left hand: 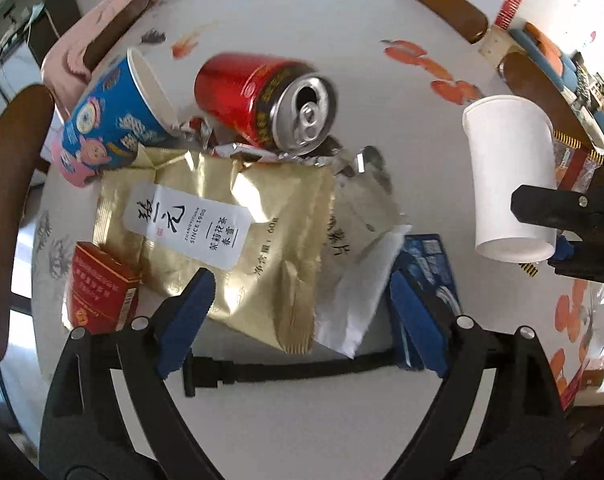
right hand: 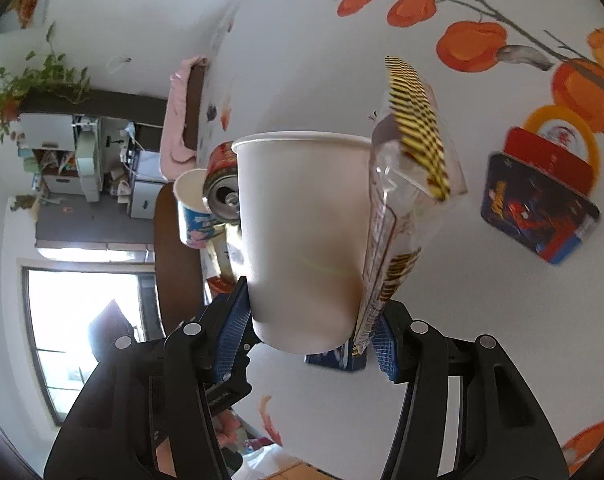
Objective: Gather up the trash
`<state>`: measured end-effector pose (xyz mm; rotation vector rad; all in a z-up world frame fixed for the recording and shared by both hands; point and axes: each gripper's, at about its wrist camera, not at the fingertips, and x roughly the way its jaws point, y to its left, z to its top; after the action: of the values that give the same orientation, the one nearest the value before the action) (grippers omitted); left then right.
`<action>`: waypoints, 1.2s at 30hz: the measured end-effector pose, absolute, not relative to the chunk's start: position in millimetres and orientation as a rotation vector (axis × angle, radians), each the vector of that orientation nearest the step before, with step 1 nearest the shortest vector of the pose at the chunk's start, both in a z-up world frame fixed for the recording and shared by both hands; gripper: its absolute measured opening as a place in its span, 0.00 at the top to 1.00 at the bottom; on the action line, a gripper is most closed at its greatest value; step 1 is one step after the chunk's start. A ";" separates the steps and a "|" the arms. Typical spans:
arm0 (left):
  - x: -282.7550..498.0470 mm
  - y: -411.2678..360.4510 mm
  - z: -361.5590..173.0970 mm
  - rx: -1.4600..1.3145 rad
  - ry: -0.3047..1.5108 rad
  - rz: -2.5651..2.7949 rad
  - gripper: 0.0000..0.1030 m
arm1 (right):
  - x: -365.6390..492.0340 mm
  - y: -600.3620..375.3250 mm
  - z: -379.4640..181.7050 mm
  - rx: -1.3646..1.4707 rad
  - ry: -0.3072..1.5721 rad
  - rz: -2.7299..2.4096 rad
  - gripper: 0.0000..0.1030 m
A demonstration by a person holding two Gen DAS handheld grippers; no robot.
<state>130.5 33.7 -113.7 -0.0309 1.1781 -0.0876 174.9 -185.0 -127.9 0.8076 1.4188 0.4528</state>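
a white tablecloth [left hand: 286, 20] printed with orange fruit covers the table, and wooden chair backs [left hand: 442, 4] ring its far edge, one draped with a pink cloth [left hand: 82, 40]. the trash lies heaped at the middle. biggest in the heap is a gold foil tea bag [left hand: 238, 240] with a white label, lying flat; its lower end reaches in between the left gripper's [left hand: 302, 320] blue pads, which stand wide apart and press on nothing. a white paper bag [left hand: 358, 280] overlaps the gold bag's right edge, just beside the right-hand pad. at the top left a blue cartoon paper cup [left hand: 110, 120] lies tipped on its side, mouth toward a red drink can [left hand: 262, 100], also on its side with its opened top facing the camera. crumpled silver foil scraps [left hand: 238, 148] sit between the can and the gold bag. a small red box [left hand: 102, 288] stands at the gold bag's lower left, and a blue box [left hand: 430, 260] lies behind the right-hand pad.

the right gripper [right hand: 310, 324] holds a plain white paper cup [right hand: 302, 232] above the table, clamped by its base together with a clear snack wrapper [right hand: 406, 208] striped yellow and black, pinned against the cup's right side. further right on the cloth lies a blue spider-man card [right hand: 542, 216] over a red one [right hand: 550, 160].
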 end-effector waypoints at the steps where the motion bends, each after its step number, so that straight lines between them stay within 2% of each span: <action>1: 133.4 35.3 -117.9 -0.030 1.186 -0.077 0.15 | 178.7 -183.3 -131.3 0.806 1.428 0.454 0.46; 9: 152.1 43.7 -143.3 -0.028 1.235 -0.042 0.15 | 194.8 -171.0 -149.0 0.791 1.471 0.469 0.46; 12: 156.8 47.5 -145.8 -0.036 1.228 -0.043 0.20 | 198.3 -166.9 -153.8 0.781 1.485 0.467 0.46; 14: 160.3 51.2 -147.6 -0.035 1.227 -0.034 0.31 | 199.0 -165.2 -157.2 0.780 1.493 0.472 0.46; 17: 163.9 57.3 -147.1 -0.053 1.226 -0.041 0.38 | 202.2 -162.0 -159.6 0.782 1.504 0.476 0.46; 20: 165.6 60.7 -141.7 -0.051 1.215 -0.052 0.60 | 203.3 -160.0 -160.9 0.786 1.509 0.478 0.46; 22: 166.8 61.5 -135.4 -0.062 1.209 -0.070 0.82 | 202.6 -158.9 -160.5 0.782 1.510 0.481 0.46; 28: 162.3 71.2 -127.3 -0.140 1.198 -0.086 0.88 | 198.1 -161.6 -157.5 0.780 1.498 0.488 0.46; 36: 146.0 76.1 -107.3 -0.220 1.151 -0.149 0.91 | 185.6 -165.9 -149.2 0.789 1.475 0.482 0.46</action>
<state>146.0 76.1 -107.3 -0.2203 1.1509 -0.1489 185.6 -165.9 -149.2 0.7894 1.4753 0.4822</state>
